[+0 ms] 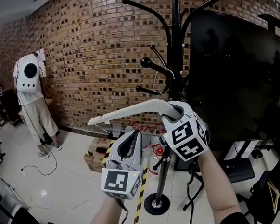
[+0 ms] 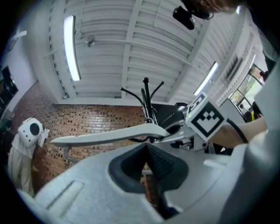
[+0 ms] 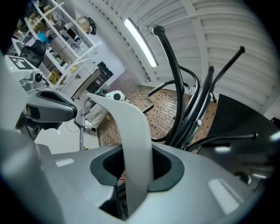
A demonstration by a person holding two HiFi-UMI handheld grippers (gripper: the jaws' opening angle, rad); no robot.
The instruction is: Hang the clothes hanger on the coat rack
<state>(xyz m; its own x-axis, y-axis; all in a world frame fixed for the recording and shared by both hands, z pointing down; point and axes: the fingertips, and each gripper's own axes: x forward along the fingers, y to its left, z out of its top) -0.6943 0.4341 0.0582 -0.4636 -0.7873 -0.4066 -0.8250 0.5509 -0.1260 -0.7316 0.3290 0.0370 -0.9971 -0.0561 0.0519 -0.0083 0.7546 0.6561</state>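
A white clothes hanger (image 1: 130, 111) is held level in front of the black coat rack (image 1: 172, 63). My right gripper (image 1: 170, 111) is shut on the hanger near its middle. In the right gripper view the hanger's flat white arm (image 3: 133, 140) runs up between the jaws, with the rack's curved arms (image 3: 183, 100) close behind it. The hanger's hook is hidden. My left gripper (image 1: 136, 131) is below and to the left of the hanger, apart from it. Its pads (image 2: 147, 148) meet with nothing between them. From there the hanger (image 2: 109, 134) crosses just above the jaws.
The rack's pole runs down to a round base (image 1: 157, 204) on the white floor. A large dark screen on a stand (image 1: 239, 73) is right behind the rack. A brick wall lies at the back, a white-clad figure (image 1: 30, 83) at the left, and a cardboard box (image 1: 95, 158) on the floor.
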